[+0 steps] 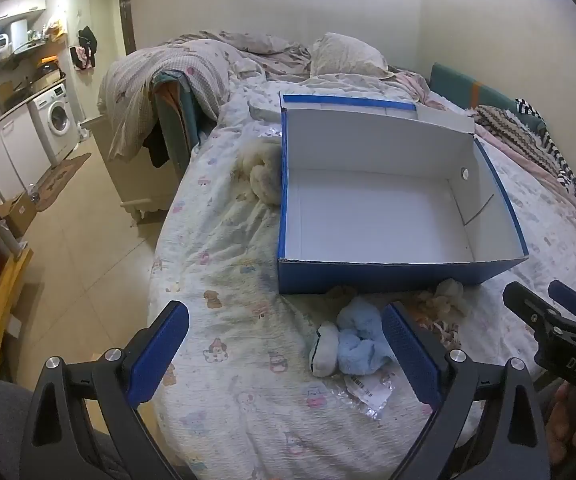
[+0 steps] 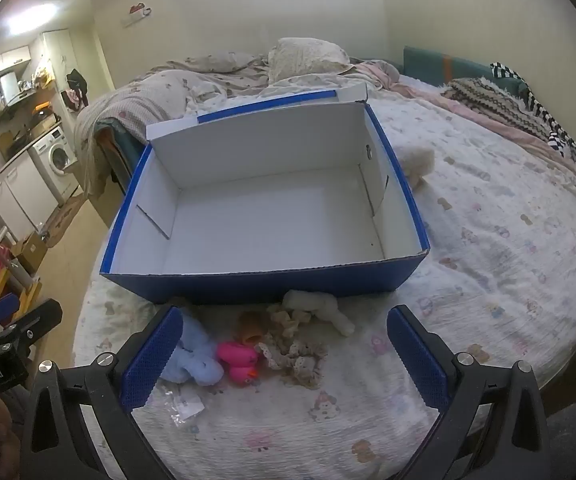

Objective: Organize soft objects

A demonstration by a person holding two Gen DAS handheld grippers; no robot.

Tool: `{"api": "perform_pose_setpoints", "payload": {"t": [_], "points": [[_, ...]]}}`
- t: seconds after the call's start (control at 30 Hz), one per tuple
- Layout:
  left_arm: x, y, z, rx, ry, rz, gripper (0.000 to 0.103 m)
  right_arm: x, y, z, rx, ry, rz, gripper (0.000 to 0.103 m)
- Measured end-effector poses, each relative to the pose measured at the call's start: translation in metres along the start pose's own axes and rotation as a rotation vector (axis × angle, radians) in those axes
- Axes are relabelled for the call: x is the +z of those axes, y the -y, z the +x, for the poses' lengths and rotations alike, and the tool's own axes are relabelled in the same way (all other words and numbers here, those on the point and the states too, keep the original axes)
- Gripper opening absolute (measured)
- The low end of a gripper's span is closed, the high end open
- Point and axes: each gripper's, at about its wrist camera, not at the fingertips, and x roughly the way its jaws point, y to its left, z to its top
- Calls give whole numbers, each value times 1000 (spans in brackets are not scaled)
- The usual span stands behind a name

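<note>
Left gripper [image 1: 286,344]: jaws spread wide, holding nothing, above the near edge of the bed [image 1: 224,280]. Its right finger sits just beside a blue plush [image 1: 361,342]; a small white piece [image 1: 323,348] touches the plush's left side. A clear packet [image 1: 367,394] lies just below them.

Right gripper [image 2: 284,354]: also wide apart, empty, over the same cluster. Between its fingers: the blue plush at left, a pink toy [image 2: 240,360] beside it, an orange piece [image 2: 252,326] behind, crumpled lace cloth [image 2: 295,350], and a white plush [image 2: 319,308] touching the box front.

Box [image 2: 272,284]: blue outside, white inside, open, nothing in it, on the bed just beyond the toys. A cream plush [image 1: 262,178] lies against its left wall in the left view. Pillow [image 2: 307,60] at far end.
</note>
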Motion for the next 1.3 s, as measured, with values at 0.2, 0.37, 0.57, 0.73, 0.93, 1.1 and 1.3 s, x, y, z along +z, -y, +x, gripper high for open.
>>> {"api": "perform_pose_setpoints", "payload": {"t": [0.2,0.37,0.57,0.73,0.93,1.1,1.3], "points": [[-1,2,0,0,2,1,97,-1,1,0,0,-1,0,103],[-1,2,-2,-2,2,1,97,0,0,0,0,-2,0,103],[1,4,-3,-2,2,9,97,1,0,0,0,-1,1,103],[0,5,-3,-2,4,11,97,1,1,0,1,-2,1,103],[0,5,-3,-1,5,11,97,1,1,0,1,1,1,103],[0,5,-3,-1,5,12,97,1,1,-1,2,0,1,103],[0,5,-4,-3,3,8,97,1,1,-1,2,0,2,103]]}}
